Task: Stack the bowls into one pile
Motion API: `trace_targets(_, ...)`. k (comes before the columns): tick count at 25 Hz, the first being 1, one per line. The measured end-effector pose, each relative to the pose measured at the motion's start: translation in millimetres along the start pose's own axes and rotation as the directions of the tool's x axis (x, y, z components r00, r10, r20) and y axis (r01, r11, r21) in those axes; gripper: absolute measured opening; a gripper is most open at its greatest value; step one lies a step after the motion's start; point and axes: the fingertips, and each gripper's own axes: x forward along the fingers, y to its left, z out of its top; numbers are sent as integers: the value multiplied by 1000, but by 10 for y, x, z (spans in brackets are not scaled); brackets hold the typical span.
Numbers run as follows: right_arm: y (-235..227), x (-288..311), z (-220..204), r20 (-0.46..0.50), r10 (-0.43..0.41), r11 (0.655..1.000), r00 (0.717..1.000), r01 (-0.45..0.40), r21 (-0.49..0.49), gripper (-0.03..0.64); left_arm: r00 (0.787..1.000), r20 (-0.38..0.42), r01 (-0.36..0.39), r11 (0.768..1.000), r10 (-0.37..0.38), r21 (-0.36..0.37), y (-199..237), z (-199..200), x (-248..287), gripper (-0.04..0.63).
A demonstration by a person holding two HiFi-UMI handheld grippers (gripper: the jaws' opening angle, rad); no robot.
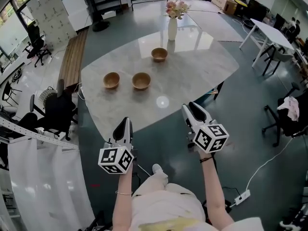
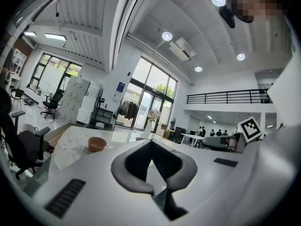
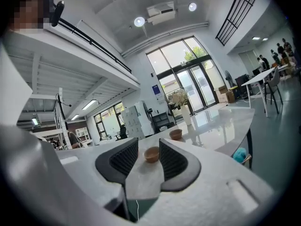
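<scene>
Bowls [image 1: 141, 80] lie, seemingly untouched, well beyond fingers [image 1: 195, 113].

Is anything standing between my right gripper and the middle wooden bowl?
Nothing visible does. Only bare marble table lies between the right gripper and the middle wooden bowl; the left bowl, the far bowl and the flower vase all sit off that line.

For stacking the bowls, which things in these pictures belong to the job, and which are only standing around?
Job: left bowl, middle bowl, far bowl, marble table beneath them.
Lying about: vase of flowers, wooden bench, white desk.
</scene>
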Motion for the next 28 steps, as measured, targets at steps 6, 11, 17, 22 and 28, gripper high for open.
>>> trace_targets(6, -75, 421, 30, -18, 12, 1000, 1000, -11, 12, 133, 1000, -17, -9, 1000, 9, -16, 215, 37, 309, 0)
trace_targets(11, -79, 626, 16, -20, 24, 999, 999, -24, 25, 133, 1000, -17, -19, 1000, 19, -25, 354, 25, 404, 0)
trace_targets(17, -27, 817, 10, -39, 42, 999, 998, -41, 28, 133, 999, -12, -32, 999, 31, -44, 500, 64, 473, 0)
trace_targets(22, -145, 993, -76, -46, 38, 998, 998, -36, 46, 133, 999, -29, -36, 998, 34, -58, 584, -64, 630, 0)
trace_targets(28, -422, 1325, -2, -70, 42, 997, 997, -38, 65, 133, 999, -37, -43, 997, 40, -69, 609, -41, 1045, 0)
